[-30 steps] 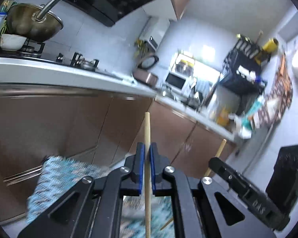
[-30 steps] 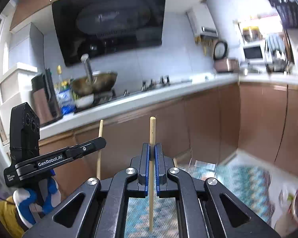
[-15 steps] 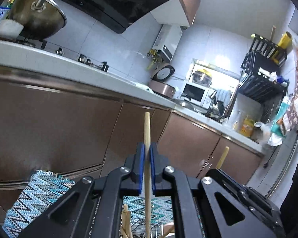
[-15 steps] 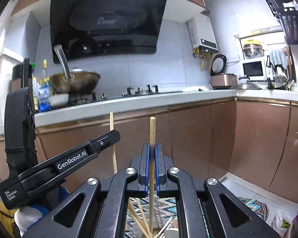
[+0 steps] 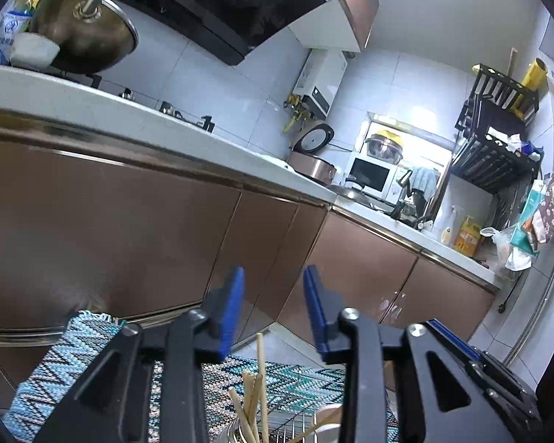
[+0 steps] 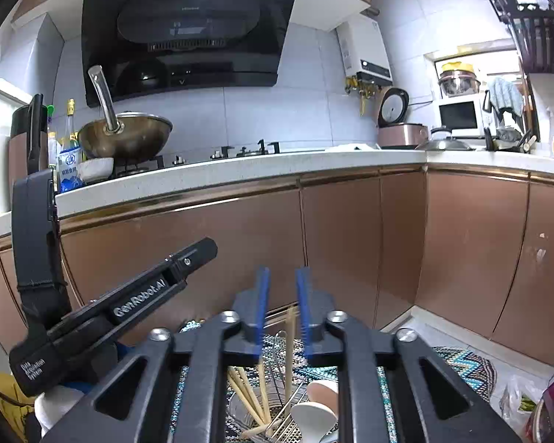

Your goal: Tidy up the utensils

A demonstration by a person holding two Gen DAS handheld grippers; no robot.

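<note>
hovering with its blue pads spread apart and nothing between them, the left hand-held gripper [image 5: 273,310] sits directly above a cluster of wooden chopsticks [image 5: 255,398] that stand nearly upright, their tips just under the gap. their long axis runs up toward the fingers, so any regrasp would be a straight drop down. the right hand-held gripper [image 6: 281,306] is also spread, holding nothing firmly; one blurred chopstick [image 6: 290,347] stands between its pads without clearly touching either, probably slipping down. below it the chopsticks rest in a round perforated metal holder [image 6: 240,409] inside a wire rack [image 6: 295,424], beside white spoons [image 6: 310,413]. neither arm looks plainly nearer; both hang over the same holder. the left view hides the holder's body and shows only the stick tops, while the right view shows the holder, the rack, the spoons and the left hand-held gripper's side at the left.
</note>
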